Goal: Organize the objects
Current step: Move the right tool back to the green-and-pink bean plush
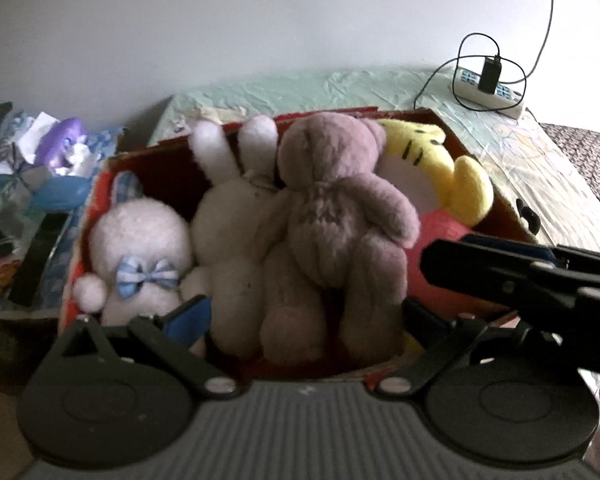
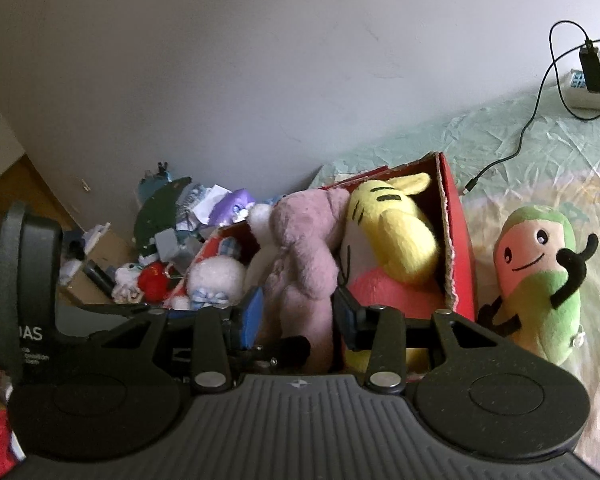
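The right gripper is clenched on the leg of the one mauve teddy bear, its blue-padded fingers pressing the plush from both sides. The left gripper is spread wide, its fingers apart on either side of the same bear's legs and not pinching anything.

The bear lies inside the single red cardboard box, with its back to the left wrist camera. To the bear's left in the box are two white plush rabbits: a long-eared one pressed against it, and a round one with a blue checked bow at the box's far left. To its right sits one yellow striped plush.

Outside the box, just beside its right wall, one green and peach smiling plush stands on the bed sheet. Behind the box on the sheet lies one white power strip.
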The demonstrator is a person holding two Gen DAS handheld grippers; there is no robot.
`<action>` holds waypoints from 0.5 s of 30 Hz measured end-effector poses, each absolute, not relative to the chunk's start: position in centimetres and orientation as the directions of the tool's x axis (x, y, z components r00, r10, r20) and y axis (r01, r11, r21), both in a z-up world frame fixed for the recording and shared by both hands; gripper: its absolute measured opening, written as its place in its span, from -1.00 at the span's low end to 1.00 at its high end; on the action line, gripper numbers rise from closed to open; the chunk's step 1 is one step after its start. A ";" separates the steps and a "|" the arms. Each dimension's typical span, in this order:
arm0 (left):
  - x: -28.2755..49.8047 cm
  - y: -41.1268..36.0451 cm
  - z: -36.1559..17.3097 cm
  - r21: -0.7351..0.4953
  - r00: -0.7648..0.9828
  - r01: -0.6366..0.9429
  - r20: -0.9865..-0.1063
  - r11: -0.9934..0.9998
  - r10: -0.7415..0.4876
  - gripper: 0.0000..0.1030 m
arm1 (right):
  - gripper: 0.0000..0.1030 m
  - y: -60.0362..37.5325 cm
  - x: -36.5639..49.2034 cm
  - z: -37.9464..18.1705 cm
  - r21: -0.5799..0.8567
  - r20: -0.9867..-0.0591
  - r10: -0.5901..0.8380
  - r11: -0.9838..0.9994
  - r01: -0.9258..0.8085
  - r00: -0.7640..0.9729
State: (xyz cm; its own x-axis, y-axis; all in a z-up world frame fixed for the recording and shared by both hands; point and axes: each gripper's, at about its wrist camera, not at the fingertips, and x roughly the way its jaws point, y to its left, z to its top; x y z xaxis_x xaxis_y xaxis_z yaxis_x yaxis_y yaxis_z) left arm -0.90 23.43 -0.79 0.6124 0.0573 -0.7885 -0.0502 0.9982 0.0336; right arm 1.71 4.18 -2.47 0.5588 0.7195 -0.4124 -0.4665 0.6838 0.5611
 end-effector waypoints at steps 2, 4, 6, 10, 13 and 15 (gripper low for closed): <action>-1.4 23.1 -0.4 0.038 0.621 -0.060 -0.781 0.997 0.067 0.95 | -0.15 3.4 1.5 -2.4 0.580 -0.396 0.737 0.664 -0.473 0.548; -2.2 22.9 0.2 0.039 0.632 -0.065 -0.772 0.997 0.071 0.94 | -0.15 2.5 1.1 -2.4 0.588 -0.374 0.751 0.646 -0.488 0.544; -2.7 22.2 0.7 0.052 0.642 -0.065 -0.762 0.997 0.082 0.94 | -0.14 1.5 0.6 -2.3 0.601 -0.347 0.765 0.625 -0.499 0.542; -3.3 20.2 1.7 0.074 0.659 -0.042 -0.747 0.996 0.083 0.94 | -0.15 -1.0 -0.1 -2.4 0.644 -0.293 0.780 0.588 -0.489 0.553; -3.5 18.6 2.6 0.078 0.685 -0.013 -0.725 0.997 0.065 0.94 | -0.15 -3.1 -0.4 -2.4 0.668 -0.265 0.772 0.579 -0.467 0.578; -3.6 17.6 3.3 0.062 0.708 0.011 -0.705 0.998 0.036 0.94 | -0.15 -4.6 -0.6 -2.3 0.680 -0.249 0.760 0.579 -0.451 0.600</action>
